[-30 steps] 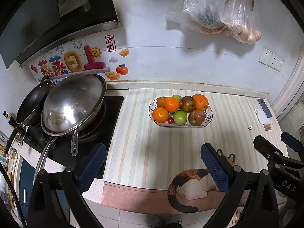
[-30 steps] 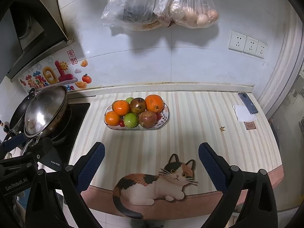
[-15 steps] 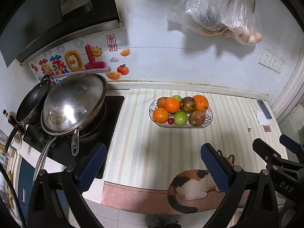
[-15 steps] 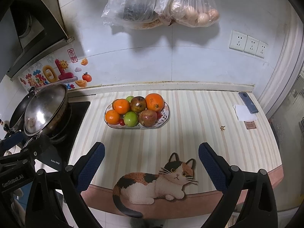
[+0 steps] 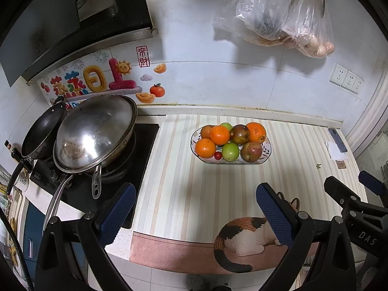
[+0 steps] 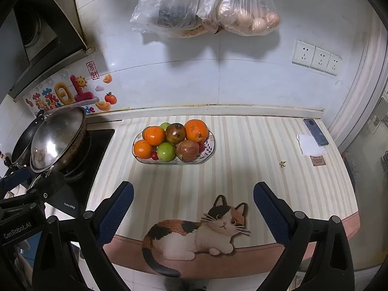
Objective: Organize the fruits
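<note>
A patterned oval fruit plate (image 5: 266, 150) (image 6: 210, 148) stands on the striped counter mat. It is piled with several oranges (image 5: 219, 135) (image 6: 196, 130), reddish apples (image 5: 251, 151) (image 6: 187, 150), a green apple (image 5: 230, 152) (image 6: 165, 151) and a small red fruit (image 5: 218, 155). My left gripper (image 5: 195, 202) is open and empty, held above the counter's front edge, well short of the plate. My right gripper (image 6: 193, 202) is open and empty, over the cat picture on the mat (image 6: 206, 228), also short of the plate.
A steel wok (image 5: 94, 133) and a black pan (image 5: 41, 133) sit on the stove at left. A phone (image 6: 315, 131), white paper (image 6: 309, 144) and a small card (image 6: 317, 160) lie at the counter's right end. Plastic bags (image 6: 206, 4) hang on the wall above.
Both views have shifted only slightly; the grippers stay open and the fruit has not moved.
</note>
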